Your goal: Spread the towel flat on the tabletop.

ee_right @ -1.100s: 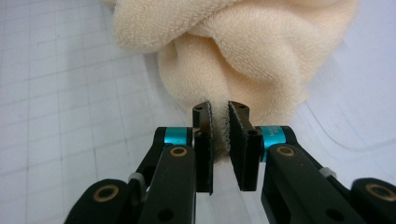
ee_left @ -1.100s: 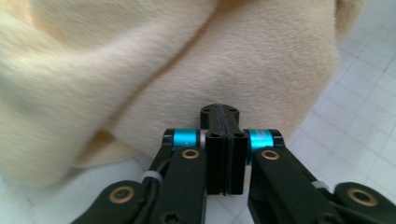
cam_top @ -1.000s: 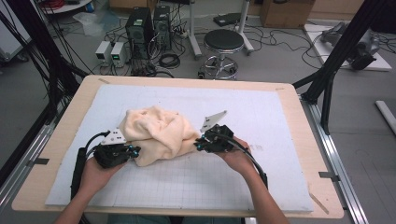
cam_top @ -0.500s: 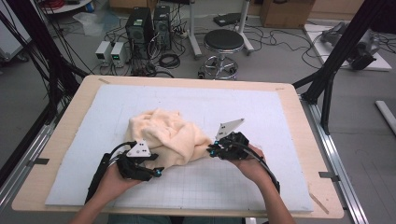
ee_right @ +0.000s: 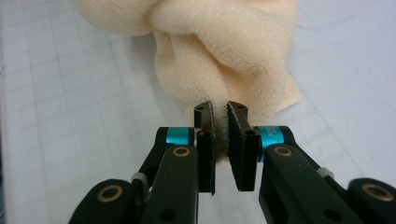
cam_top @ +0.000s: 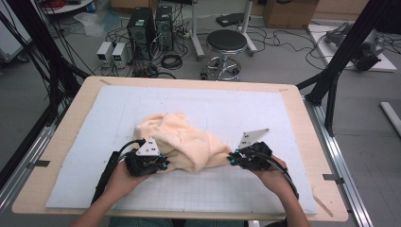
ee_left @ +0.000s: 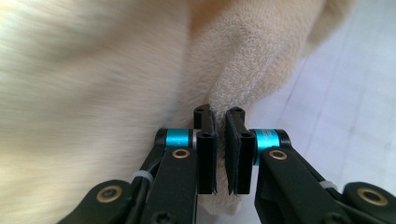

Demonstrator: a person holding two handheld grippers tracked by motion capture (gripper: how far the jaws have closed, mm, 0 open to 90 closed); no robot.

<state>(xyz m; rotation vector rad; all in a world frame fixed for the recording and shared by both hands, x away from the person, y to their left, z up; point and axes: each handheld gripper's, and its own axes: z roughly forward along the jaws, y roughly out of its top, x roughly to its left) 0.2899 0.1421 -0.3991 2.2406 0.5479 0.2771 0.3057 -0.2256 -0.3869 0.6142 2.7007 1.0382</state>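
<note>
- Down at the near side of the worktop [cam_top: 66,142], two grippers work on one cream fleece cloth [cam_top: 182,142].
- Left gripper [ee_left: 220,135]: its jaws have just been closing and now stand nearly together, pinching a fold of the cloth between the pads; in the high view this gripper [cam_top: 161,163] sits at the cloth's near-left edge.
- Right gripper [ee_right: 220,135]: its jaws are clamped on a bunched corner of the cloth; in the high view it [cam_top: 232,159] meets the cloth's near-right end.
- The cloth lies heaped between the two grippers, rising away from them toward the middle of the white gridded mat [cam_top: 283,123].
- One mat covers the worktop; one cloth rests on it.
- Beyond the worktop, one round stool [cam_top: 226,41] stands on the floor.
</note>
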